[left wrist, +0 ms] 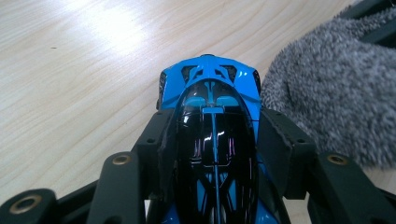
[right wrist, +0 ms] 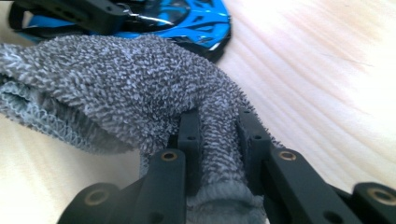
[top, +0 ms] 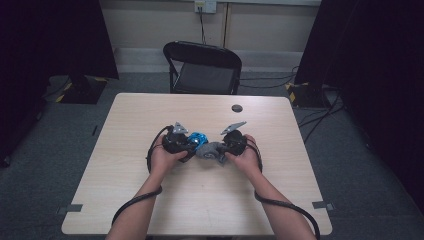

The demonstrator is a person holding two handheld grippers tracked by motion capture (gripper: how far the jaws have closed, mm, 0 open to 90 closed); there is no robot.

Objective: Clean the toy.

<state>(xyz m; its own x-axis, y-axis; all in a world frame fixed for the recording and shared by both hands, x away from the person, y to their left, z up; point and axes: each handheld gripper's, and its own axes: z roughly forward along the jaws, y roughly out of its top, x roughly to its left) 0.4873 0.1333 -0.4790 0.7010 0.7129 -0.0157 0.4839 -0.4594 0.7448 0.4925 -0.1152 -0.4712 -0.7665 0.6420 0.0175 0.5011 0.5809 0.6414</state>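
A shiny blue and black toy car (left wrist: 212, 112) sits between the jaws of my left gripper (left wrist: 212, 126), which is shut on its sides. In the high view the toy car (top: 197, 138) lies at the middle of the wooden table (top: 150, 110), with my left gripper (top: 189, 142) on its left. My right gripper (right wrist: 218, 128) is shut on a grey fluffy cloth (right wrist: 116, 79), which hangs over against the toy car (right wrist: 187, 18). The grey cloth (top: 209, 150) lies between both grippers, with my right gripper (top: 222, 147) just right of it. At the right of the left gripper view the cloth (left wrist: 327, 88) touches the car's side.
A black folding chair (top: 202, 67) stands behind the far edge of the table. A small dark round disc (top: 237, 108) lies on the table's far right part. Cables trail from both grippers past the forearms to the near edge.
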